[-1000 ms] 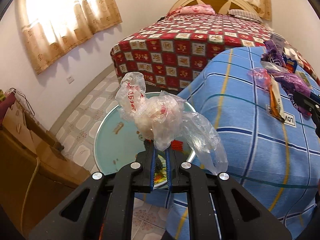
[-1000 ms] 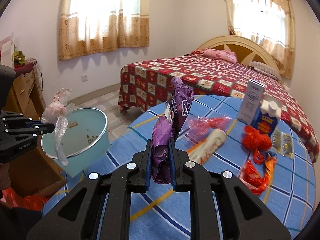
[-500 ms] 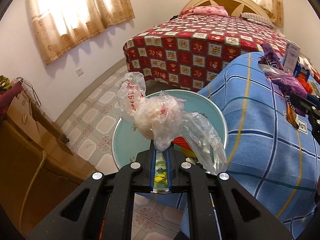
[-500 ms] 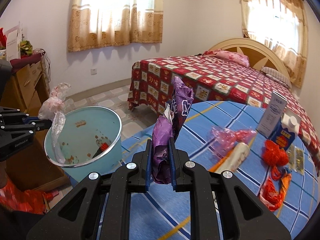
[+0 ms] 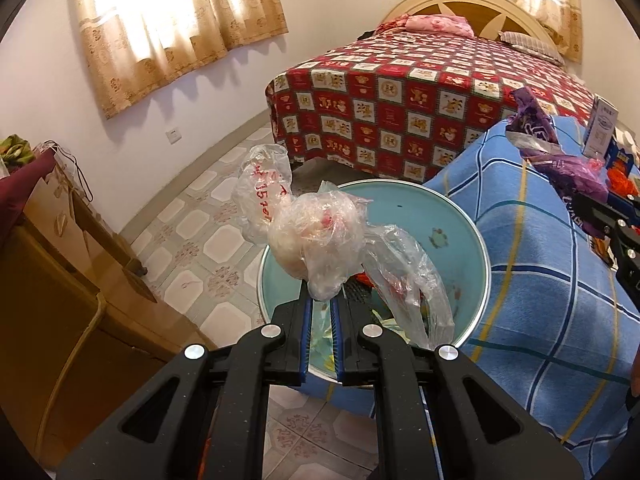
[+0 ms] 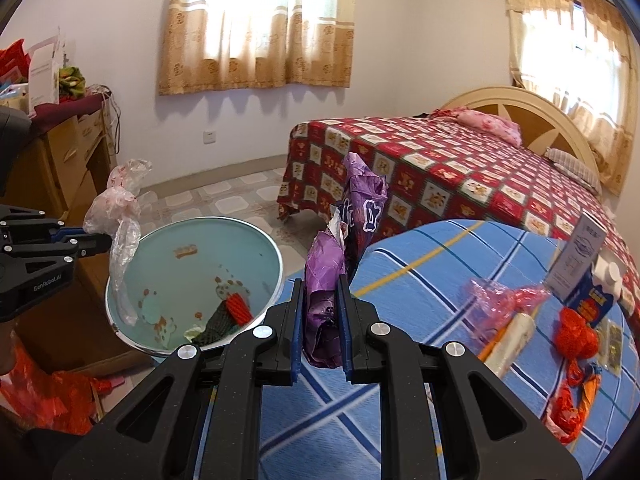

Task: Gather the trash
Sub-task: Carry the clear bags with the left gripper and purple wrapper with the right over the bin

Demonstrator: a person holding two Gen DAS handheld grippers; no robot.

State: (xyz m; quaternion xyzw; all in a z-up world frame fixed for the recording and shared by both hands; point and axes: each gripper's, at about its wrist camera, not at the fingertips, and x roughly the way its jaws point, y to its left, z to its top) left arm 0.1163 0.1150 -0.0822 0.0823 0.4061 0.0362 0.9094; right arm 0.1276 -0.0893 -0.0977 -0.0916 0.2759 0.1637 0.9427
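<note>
My left gripper (image 5: 321, 300) is shut on a crumpled clear plastic bag (image 5: 316, 240) with red print and holds it over the near rim of the light blue trash bin (image 5: 452, 220). From the right wrist the same bag (image 6: 120, 216) hangs at the bin's (image 6: 192, 240) left rim, held by the left gripper (image 6: 102, 240). My right gripper (image 6: 322, 292) is shut on a purple wrapper (image 6: 348, 240), just right of the bin above the edge of the blue checked table (image 6: 440, 272). The bin holds some trash.
On the table lie a pink wrapper (image 6: 500, 296), a white tube (image 6: 512, 340), red netting (image 6: 576, 328), a blue carton (image 6: 596, 300) and a white box (image 6: 576, 260). A bed with a red quilt (image 6: 440, 160) stands behind. A wooden cabinet (image 5: 60, 280) is left of the bin.
Both grippers moved toward the bin with their loads. The clear bag now hangs over the bin's rim, and the purple wrapper has come closer to the bin's right side.
</note>
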